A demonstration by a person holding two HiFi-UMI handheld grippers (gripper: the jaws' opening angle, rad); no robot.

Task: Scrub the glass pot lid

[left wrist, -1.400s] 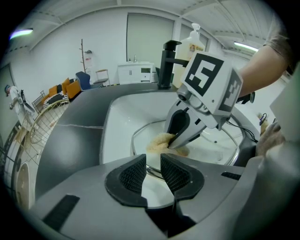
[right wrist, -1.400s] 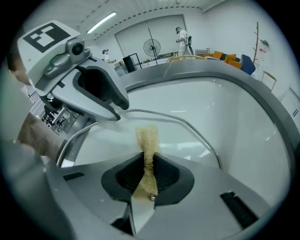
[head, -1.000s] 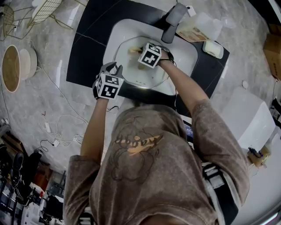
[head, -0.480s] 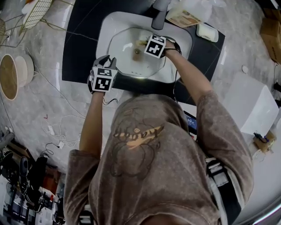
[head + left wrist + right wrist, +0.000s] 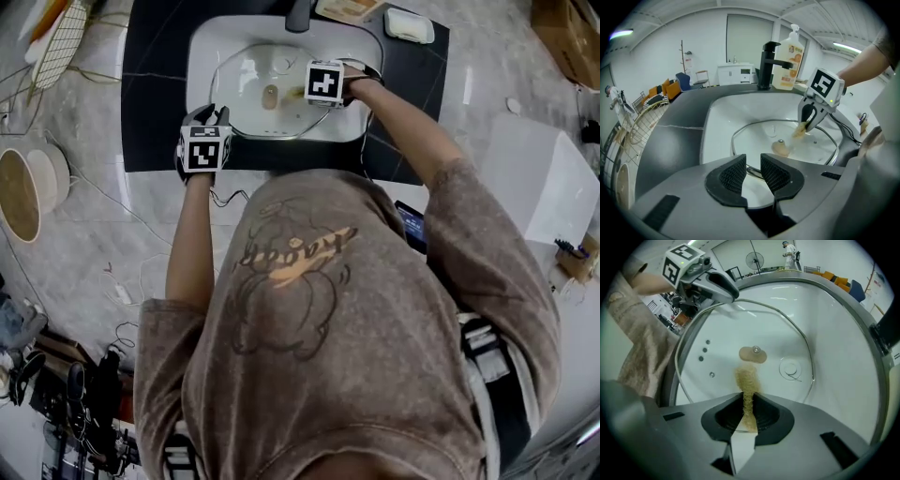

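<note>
the round clear glass pot lid with a metal rim (image 5: 251, 114) is lying in the white ceramic sink basin (image 5: 199, 70), which is set into the dark counter (image 5: 155, 94), with the black faucet (image 5: 765, 65) standing at 12 o'clock of the basin. the right gripper (image 5: 747, 414) is working over the lid from its 3 o'clock side in the head view. its jaws are clamped on a thin tan fibrous scrubbing pad (image 5: 747, 380) held edge-on, and the pad's free end is touching the glass just beside the lid's tan oval knob (image 5: 752, 354). the left gripper (image 5: 752, 171) is sitting at the lid's 8 o'clock rim. its jaws are standing a little apart with nothing pinched between the pads and the metal rim crossing behind the gap; i cannot tell whether it is pressing on the rim. judging from this, the scrubbing is under way near the centre. to do it well, the pad is wanting a flatter lean, so that more of its face than the tip is meeting the glass. the strokes should be running in arcs around the knob, then outward to the rim at every clock position. the lid is likely to slide or rock on the smooth basin, so the left gripper should be bracing the rim opposite each push. pressure should be firm but even, since glass on ceramic could chip.
</note>
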